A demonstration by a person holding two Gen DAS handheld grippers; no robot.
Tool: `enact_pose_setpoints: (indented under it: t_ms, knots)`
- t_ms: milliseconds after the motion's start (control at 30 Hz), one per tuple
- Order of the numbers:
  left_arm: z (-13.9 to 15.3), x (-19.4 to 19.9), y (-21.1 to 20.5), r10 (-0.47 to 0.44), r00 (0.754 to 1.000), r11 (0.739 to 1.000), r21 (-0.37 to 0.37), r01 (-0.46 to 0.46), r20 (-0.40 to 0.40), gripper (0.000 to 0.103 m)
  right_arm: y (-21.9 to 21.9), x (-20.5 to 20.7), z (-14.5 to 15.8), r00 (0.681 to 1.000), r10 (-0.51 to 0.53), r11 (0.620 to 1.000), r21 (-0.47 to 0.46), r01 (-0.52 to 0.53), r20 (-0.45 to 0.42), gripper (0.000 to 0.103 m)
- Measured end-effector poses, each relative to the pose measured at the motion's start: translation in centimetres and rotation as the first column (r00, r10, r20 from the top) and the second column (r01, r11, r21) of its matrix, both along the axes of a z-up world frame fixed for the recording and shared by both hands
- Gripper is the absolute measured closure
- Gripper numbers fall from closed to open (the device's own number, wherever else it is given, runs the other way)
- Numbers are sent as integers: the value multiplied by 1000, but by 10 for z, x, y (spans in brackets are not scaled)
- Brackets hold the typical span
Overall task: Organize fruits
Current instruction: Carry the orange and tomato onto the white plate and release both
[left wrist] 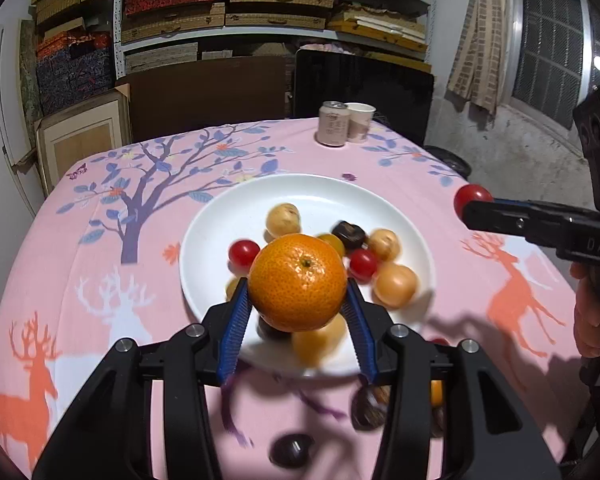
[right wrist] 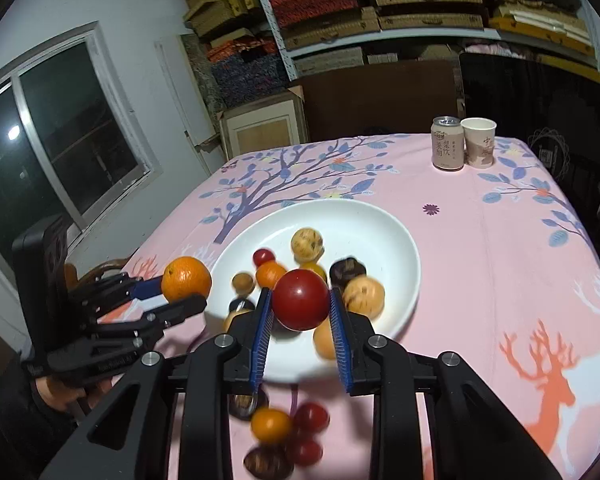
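With the left gripper (left wrist: 298, 300) clamped on the mandarin (left wrist: 298, 281) and the right gripper (right wrist: 302, 312) pinching a cherry tomato (right wrist: 301, 299) above the plate's (left wrist: 320, 192) 6 o'clock rim, either round fruit risked rolling off once released.

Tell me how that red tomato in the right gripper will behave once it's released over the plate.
The red tomato looks round and glossy, so it will probably roll once dropped. The white plate dips toward its middle, so it should settle among the fruit there. The right gripper touches it only at its sides; smooth skin may slip or bruise under a firm squeeze.
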State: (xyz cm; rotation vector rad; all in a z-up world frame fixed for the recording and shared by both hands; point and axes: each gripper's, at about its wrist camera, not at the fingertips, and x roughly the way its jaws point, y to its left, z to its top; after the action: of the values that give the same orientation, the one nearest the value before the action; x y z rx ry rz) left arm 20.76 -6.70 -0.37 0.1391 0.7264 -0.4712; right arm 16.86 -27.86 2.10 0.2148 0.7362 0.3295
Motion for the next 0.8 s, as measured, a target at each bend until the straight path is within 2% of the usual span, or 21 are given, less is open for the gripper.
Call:
enact_pose_setpoints:
  t_ms: [167,233,300,400,500,533,567,600,633,667,800]
  knots:
    - [-17,57,-17,25,999,999,31,-24,-48,57,6,76,-24,996,-45,998,-57,40,-79,74]
    - [-24,78,-20,31,997,999,37,-28,-74,57,5,102,-36,992,-55,997,-53,49,-113,74]
    - [-31,99,-23,34,993,999,39,-30,-117,57,7,121,-50,986,-53,997,-54,45,-157,74]
    - [-39,119,-22,46,987,999,35,-41,-151,57,15,140,-67,980,-68,992,-117,47,-187,74]
    - [-41,126,-23,37,986,999,21,-34,-166,57,18,147,-74,979,-68,992,-122,44,-194,74]
    - [-42,127,-23,32,984,999,17,-30,-174,56,17,146,-74,980,-65,993,-110,45,-187,64]
    - [-41,128,-23,29,983,1000,13,-27,-181,51,16,146,-72,981,-74,993,-107,55,-179,46]
    - [-40,127,-24,32,984,999,10,-31,-178,46,14,141,-67,984,-90,991,-110,74,-156,42]
    - [-37,125,-23,38,986,999,9,-37,-165,38,13,140,-64,986,-92,991,-107,77,-142,43]
    - [-32,121,-22,48,988,999,12,-46,-144,35,11,135,-60,987,-91,992,-101,78,-132,43]
    - [-14,98,-11,51,993,998,-33,-55,-110,34,3,114,-44,989,-90,994,-65,83,-115,43]
